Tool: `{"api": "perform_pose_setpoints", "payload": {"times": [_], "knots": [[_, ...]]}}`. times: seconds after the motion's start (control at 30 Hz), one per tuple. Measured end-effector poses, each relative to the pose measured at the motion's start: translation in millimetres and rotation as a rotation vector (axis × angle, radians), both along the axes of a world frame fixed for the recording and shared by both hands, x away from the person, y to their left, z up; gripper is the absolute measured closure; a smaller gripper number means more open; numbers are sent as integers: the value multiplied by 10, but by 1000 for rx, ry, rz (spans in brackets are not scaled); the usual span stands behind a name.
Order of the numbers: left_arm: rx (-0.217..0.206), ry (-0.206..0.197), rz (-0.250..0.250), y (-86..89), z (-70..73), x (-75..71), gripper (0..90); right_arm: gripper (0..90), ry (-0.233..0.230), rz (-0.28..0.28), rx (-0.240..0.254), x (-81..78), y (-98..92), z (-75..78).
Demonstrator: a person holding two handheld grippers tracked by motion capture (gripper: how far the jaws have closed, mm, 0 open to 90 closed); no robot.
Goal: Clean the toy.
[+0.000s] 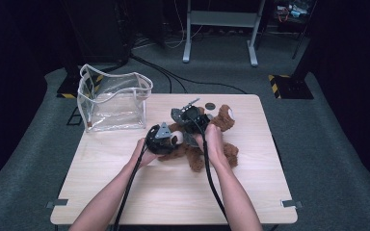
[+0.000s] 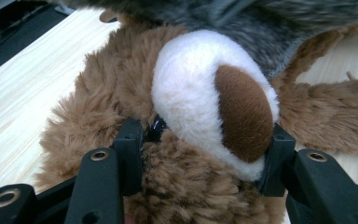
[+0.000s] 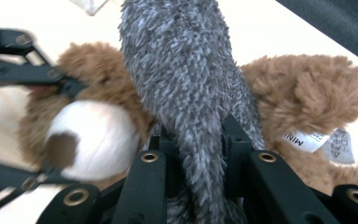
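A brown teddy bear [image 1: 224, 151] lies on the wooden table [image 1: 173, 192] near its middle. My left gripper [image 1: 169, 140] comes in from the left, and its jaws [image 2: 205, 154] are shut on the bear's head, one on each side of the white muzzle [image 2: 191, 88] with the brown nose. My right gripper [image 1: 189, 129] sits over the bear's body just right of the left one. In the right gripper view it [image 3: 191, 140] is shut on a grey furry strip [image 3: 182, 70] that runs across the bear. A white label [image 3: 314, 140] sticks out of the bear's fur.
A clear plastic bag [image 1: 113, 103] with white trim stands open at the table's back left corner. A small dark round thing [image 1: 210, 106] lies near the back edge behind the bear. Black cables trail from both grippers toward the front edge.
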State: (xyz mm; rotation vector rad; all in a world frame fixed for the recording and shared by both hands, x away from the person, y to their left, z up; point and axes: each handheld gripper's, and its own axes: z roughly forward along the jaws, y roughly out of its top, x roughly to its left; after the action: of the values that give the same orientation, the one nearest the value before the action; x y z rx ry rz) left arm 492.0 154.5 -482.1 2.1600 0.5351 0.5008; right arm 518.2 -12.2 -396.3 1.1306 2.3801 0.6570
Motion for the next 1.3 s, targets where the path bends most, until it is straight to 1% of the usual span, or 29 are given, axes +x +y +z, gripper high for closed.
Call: {"api": "perform_pose_setpoints", "payload": {"times": [0.07, 0.1, 0.13, 0.17, 0.2, 0.27, 0.3, 0.33, 0.37, 0.43, 0.47, 0.5, 0.53, 0.6, 0.63, 0.67, 0.7, 0.77, 0.8, 0.83, 0.9, 0.93, 0.97, 1.03, 1.07, 1.1, 1.17, 1.23, 1.3], "knots": [[3, -6, 1, -1, -6, -10, 479, 755, 6, -7, -30, 49, 14, 3], [7, -9, 5, -3, -5, -18, 478, 755, -11, -4, -48, 77, 10, 3], [8, -10, 4, -7, -6, -22, 477, 756, 6, -32, -47, 89, 14, 5], [10, -11, 6, -10, -5, -26, 476, 756, 4, -27, -52, 132, -15, 11], [15, -12, 7, -11, -1, -28, 476, 757, 5, -46, -38, 155, -34, 11], [19, -4, 6, -8, 5, -28, 475, 758, 4, -66, -34, 215, -82, 12], [14, -3, 14, -11, 4, -26, 474, 758, 4, -76, -33, 228, -94, 16], [11, 1, 17, -15, 5, -26, 474, 759, -10, -79, -46, 257, -119, 21], [13, 6, 18, -16, 10, -25, 473, 759, -9, -89, -44, 264, -128, 26], [15, 11, 19, -16, 14, -24, 472, 762, -42, -115, -78, 278, -154, 40], [14, 13, 18, -14, 14, -22, 472, 762, -57, -126, -79, 291, -178, 42], [13, 15, 17, -12, 15, -20, 472, 763, -65, -144, -93, 294, -201, 49], [16, 17, 16, -10, 17, -16, 472, 763, -79, -169, -97, 302, -221, 51], [15, 24, 17, -11, 20, -9, 471, 764, -83, -193, -98, 312, -293, 77], [18, 27, 19, -11, 24, -6, 470, 764, -94, -202, -101, 311, -323, 91], [18, 28, 20, -11, 24, -2, 470, 764, -89, -203, -101, 308, -356, 115], [15, 31, 20, -12, 25, 0, 469, 764, -89, -211, -79, 298, -375, 140], [19, 37, 18, -11, 31, 8, 466, 763, -113, -206, -56, 265, -392, 200], [18, 40, 19, -12, 32, 11, 465, 763, -121, -206, -36, 241, -379, 235], [20, 43, 20, -12, 35, 15, 464, 763, -129, -197, -6, 211, -362, 271], [17, 55, 18, -14, 40, 22, 462, 763, -145, -164, 36, 149, -303, 344], [15, 54, 23, -17, 39, 23, 461, 764, -140, -152, 69, 115, -262, 373], [22, 52, 19, -14, 45, 27, 461, 764, -146, -113, 73, 94, -232, 394], [18, 54, 21, -16, 44, 26, 460, 763, -124, -66, 106, 71, -155, 397], [18, 54, 22, -16, 44, 24, 459, 763, -109, -49, 115, 76, -114, 376], [15, 50, 31, -21, 40, 20, 458, 763, -88, -46, 120, 82, -67, 343], [25, 45, 31, -15, 44, 21, 458, 763, -67, -25, 106, 131, -2, 250], [22, 42, 33, -18, 40, 16, 457, 763, -31, -17, 105, 176, 45, 153], [14, 51, 32, -19, 36, 11, 455, 763, -9, -24, 85, 205, 82, 72]]}}
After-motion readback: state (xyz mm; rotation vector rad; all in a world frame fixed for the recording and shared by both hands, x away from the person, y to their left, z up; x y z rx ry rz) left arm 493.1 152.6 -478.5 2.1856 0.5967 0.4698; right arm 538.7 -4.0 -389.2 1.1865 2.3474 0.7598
